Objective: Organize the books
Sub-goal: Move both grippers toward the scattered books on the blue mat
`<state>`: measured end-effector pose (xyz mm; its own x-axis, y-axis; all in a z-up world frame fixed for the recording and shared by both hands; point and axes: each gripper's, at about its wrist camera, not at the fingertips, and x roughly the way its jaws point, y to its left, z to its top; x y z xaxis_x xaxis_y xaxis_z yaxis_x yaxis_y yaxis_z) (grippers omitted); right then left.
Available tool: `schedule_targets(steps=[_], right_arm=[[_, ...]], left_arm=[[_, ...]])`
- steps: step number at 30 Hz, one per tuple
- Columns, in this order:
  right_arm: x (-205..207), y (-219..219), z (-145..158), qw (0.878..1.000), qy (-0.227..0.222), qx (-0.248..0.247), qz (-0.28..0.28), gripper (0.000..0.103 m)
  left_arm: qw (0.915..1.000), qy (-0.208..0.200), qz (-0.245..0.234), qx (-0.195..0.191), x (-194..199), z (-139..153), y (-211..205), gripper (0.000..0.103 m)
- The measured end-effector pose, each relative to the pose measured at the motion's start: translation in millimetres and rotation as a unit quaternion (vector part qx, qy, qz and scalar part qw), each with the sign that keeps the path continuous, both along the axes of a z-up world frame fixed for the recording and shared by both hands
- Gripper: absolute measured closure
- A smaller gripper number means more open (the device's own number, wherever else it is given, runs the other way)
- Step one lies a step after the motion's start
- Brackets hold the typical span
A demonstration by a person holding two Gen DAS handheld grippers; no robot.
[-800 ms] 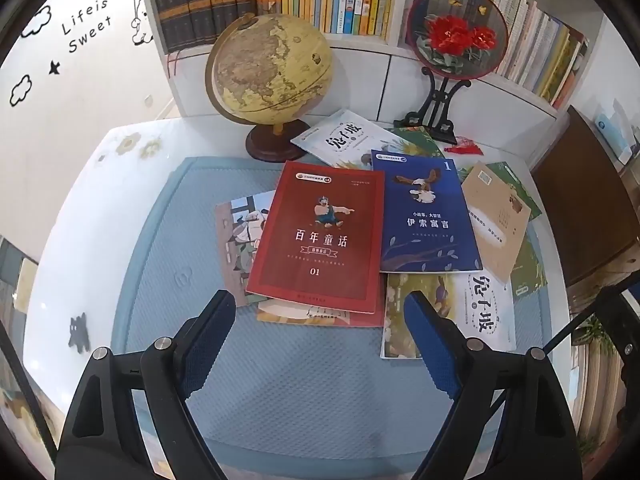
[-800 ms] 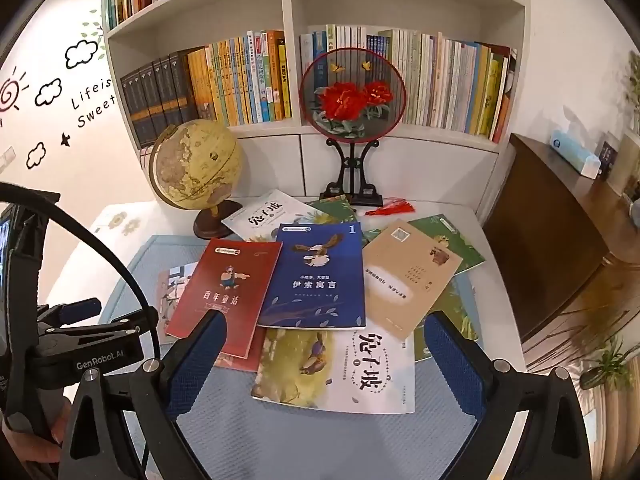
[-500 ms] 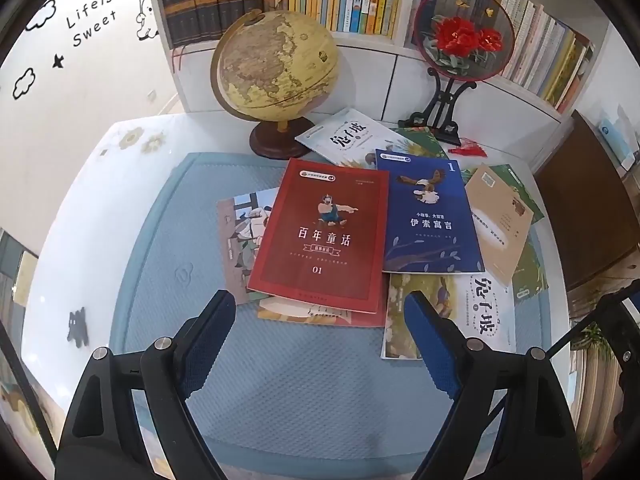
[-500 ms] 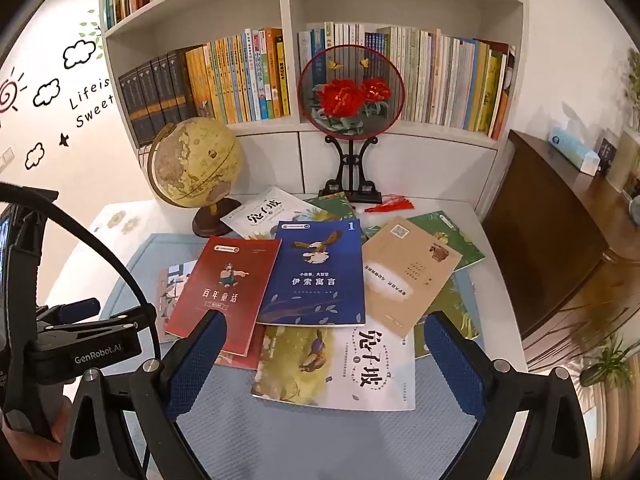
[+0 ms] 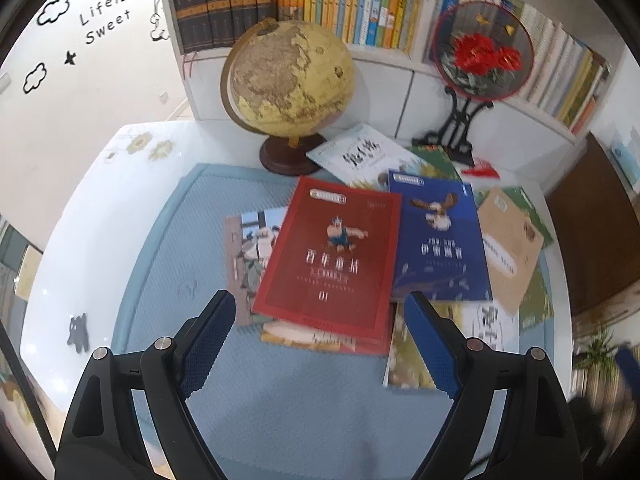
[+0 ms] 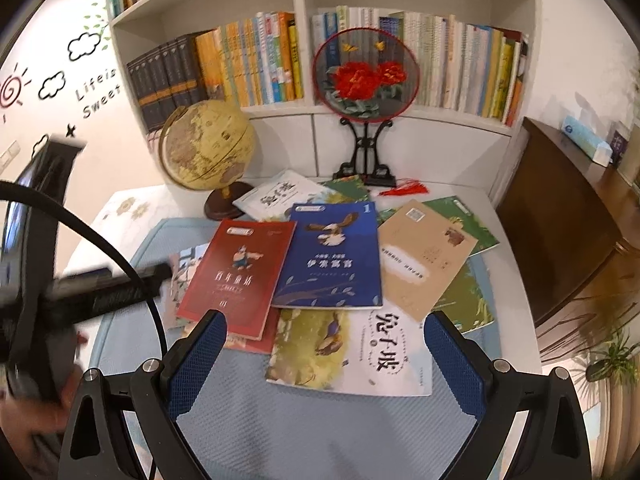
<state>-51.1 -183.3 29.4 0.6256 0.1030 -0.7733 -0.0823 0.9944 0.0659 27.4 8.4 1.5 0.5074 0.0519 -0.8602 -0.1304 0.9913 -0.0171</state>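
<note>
**Both grippers closer to the scattered books**

Since the earlier frames both grippers have edged toward the pile, and the books fill more of each view. The left gripper [image 5: 320,320] hangs with jaws spread wide and empty, just above the near edge of the red book [image 5: 328,256]. The right gripper [image 6: 324,340] is likewise released, over the white-and-yellow book [image 6: 360,352]. The blue book [image 6: 330,256] lies beside the red one on the blue mat [image 6: 280,420]; motion blur leaves it unclear whether anything touches.
</note>
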Motion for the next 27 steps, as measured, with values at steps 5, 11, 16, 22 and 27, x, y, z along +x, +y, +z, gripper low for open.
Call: schedule_targets(steps=[5,11,16,22,27], right_arm=[[-4,12,-1,1.000,0.007,0.010,0.026,0.004],[-7,20,2,0.999,0.001,0.002,0.046,0.004],[1,2,3,1.000,-0.004,-0.018,-0.022,0.004],[26,-35,-6,0.992,0.015,-0.005,-0.128,0.004],[39,-45,-11,0.983,0.018,0.043,-0.179,0.004]], left_arm=[[1.0000,-0.005,-0.008,0.003,18,0,-10,0.018],[0.9998,0.011,-0.013,0.010,27,-9,-23,0.018],[0.9992,0.024,-0.011,0.030,21,-16,-23,0.018],[0.9990,0.041,-0.019,0.004,8,-15,-30,0.019],[0.9988,0.026,-0.035,-0.022,-4,-5,-46,0.019]])
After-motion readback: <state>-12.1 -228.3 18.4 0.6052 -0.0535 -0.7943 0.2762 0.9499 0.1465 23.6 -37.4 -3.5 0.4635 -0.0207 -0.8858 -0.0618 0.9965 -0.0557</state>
